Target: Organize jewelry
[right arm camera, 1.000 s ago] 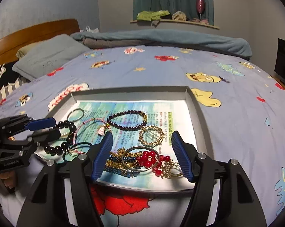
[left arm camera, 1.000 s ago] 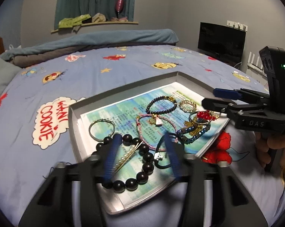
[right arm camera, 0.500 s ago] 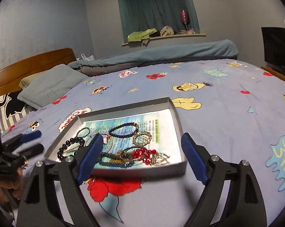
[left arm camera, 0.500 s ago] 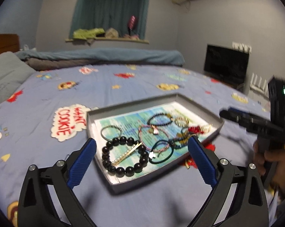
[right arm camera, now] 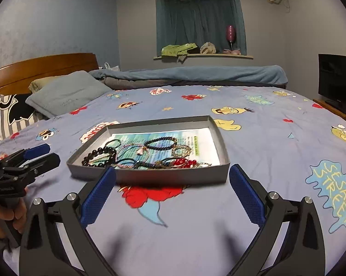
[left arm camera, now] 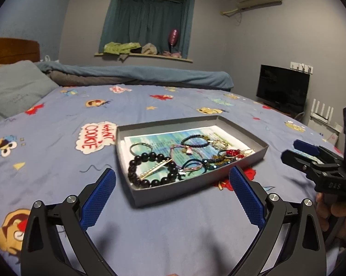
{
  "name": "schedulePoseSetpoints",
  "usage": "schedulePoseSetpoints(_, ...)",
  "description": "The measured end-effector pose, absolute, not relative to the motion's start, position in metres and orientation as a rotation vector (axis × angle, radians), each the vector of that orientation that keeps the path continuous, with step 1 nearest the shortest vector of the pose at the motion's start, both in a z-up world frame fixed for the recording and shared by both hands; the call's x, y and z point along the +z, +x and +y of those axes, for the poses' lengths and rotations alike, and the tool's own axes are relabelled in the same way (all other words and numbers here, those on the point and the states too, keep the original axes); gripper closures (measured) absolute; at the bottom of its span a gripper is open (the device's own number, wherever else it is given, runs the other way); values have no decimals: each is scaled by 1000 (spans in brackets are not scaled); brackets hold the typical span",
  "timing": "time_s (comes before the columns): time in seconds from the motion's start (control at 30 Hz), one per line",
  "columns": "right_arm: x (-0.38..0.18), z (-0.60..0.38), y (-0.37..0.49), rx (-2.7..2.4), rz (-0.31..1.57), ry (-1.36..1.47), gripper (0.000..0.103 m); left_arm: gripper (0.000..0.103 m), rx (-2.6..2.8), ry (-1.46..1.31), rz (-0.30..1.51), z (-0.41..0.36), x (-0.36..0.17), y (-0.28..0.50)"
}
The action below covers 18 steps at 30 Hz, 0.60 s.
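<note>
A shallow grey tray (left arm camera: 196, 191) sits on the blue cartoon bedsheet and also shows in the right wrist view (right arm camera: 173, 177). It holds several pieces of jewelry: a black bead bracelet (left arm camera: 151, 170), a gold hairpin (left arm camera: 155, 169), a thin ring bracelet (left arm camera: 140, 148), a dark bead bracelet (left arm camera: 194, 140) and red beads (left arm camera: 231, 153). My left gripper (left arm camera: 173, 197) is open and empty, in front of the tray's near-left corner. My right gripper (right arm camera: 173, 195) is open and empty, in front of the tray's near wall. Each gripper shows in the other's view.
A grey pillow (right arm camera: 67, 94) and wooden headboard (right arm camera: 41, 69) lie at the left. A folded blue blanket (left arm camera: 136, 76) runs along the far side. A TV (left arm camera: 282, 89) stands at the right. Bedsheet surrounds the tray.
Both grippers have drawn back and up from over the tray and their fingers have opened wider. The jewelry lies unmoved in the tray.
</note>
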State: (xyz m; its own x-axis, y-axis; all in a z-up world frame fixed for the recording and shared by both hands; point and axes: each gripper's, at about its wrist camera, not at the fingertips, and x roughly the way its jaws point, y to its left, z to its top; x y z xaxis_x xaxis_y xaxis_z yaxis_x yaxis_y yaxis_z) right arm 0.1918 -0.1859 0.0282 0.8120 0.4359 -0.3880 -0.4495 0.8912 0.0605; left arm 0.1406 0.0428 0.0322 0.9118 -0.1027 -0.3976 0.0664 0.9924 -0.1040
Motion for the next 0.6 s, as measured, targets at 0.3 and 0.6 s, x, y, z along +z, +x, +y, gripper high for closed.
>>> schedulePoseSetpoints(0.3,26,-181,185,482,398,-66,6,5,-62,-64,398,38,32,139)
schedulePoseSetpoints(0.6,24,-182,188,487,412,-55,6,5,-66,-36,388,33,34,136)
